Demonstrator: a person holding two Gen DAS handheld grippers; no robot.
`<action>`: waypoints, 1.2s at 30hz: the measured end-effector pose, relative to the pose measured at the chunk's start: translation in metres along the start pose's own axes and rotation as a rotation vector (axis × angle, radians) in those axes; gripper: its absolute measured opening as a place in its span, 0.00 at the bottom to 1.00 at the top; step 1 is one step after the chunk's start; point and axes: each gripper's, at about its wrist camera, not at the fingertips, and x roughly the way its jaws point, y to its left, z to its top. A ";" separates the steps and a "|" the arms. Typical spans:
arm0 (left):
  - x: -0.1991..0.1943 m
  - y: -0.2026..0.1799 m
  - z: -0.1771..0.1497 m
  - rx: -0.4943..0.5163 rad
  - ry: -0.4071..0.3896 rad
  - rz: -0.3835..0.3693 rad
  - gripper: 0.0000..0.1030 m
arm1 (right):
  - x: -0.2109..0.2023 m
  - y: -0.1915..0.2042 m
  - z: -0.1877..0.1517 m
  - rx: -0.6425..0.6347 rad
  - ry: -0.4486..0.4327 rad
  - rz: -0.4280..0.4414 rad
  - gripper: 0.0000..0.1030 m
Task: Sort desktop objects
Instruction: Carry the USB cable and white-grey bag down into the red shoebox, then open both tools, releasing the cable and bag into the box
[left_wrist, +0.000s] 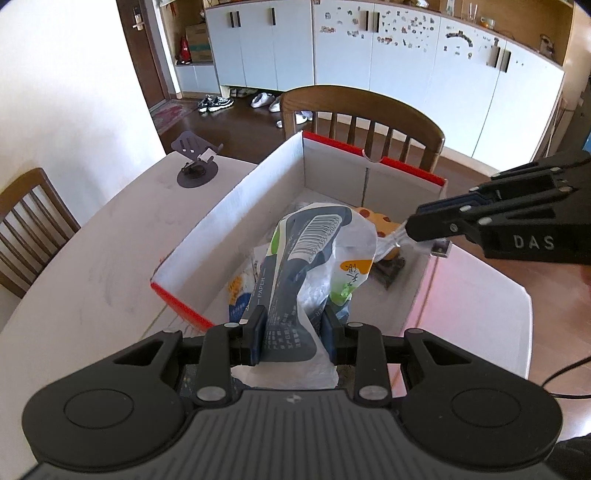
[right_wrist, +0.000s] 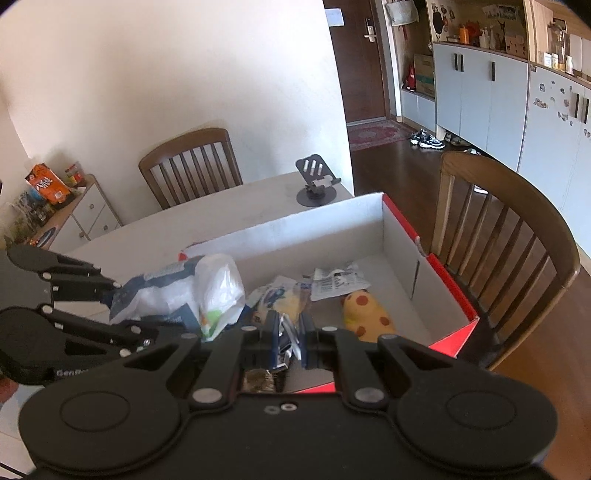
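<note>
**Cardboard box fills as both grippers hover over it**

Cardboard walls of the red-edged box (left_wrist: 236, 206) frame our left gripper (left_wrist: 293, 334), clenched on a crumpled tissue pack (left_wrist: 314, 258) above the box's near end. At three o'clock, our right gripper (right_wrist: 290, 341) pinches a small silvery item (right_wrist: 286, 332) we cannot identify; its own fingers hide most of it. Only the right wrist view shows the spotted yellow toy (right_wrist: 364, 312) whole, at five o'clock of the box floor.
</note>
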 end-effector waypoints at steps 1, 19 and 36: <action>0.004 0.000 0.003 0.004 0.003 0.003 0.28 | 0.002 -0.001 0.000 -0.001 0.003 -0.003 0.09; 0.079 -0.008 0.032 0.119 0.120 0.020 0.29 | 0.060 -0.015 -0.002 -0.037 0.120 -0.029 0.09; 0.108 -0.008 0.026 0.147 0.193 0.029 0.28 | 0.107 -0.015 -0.014 -0.064 0.182 -0.066 0.09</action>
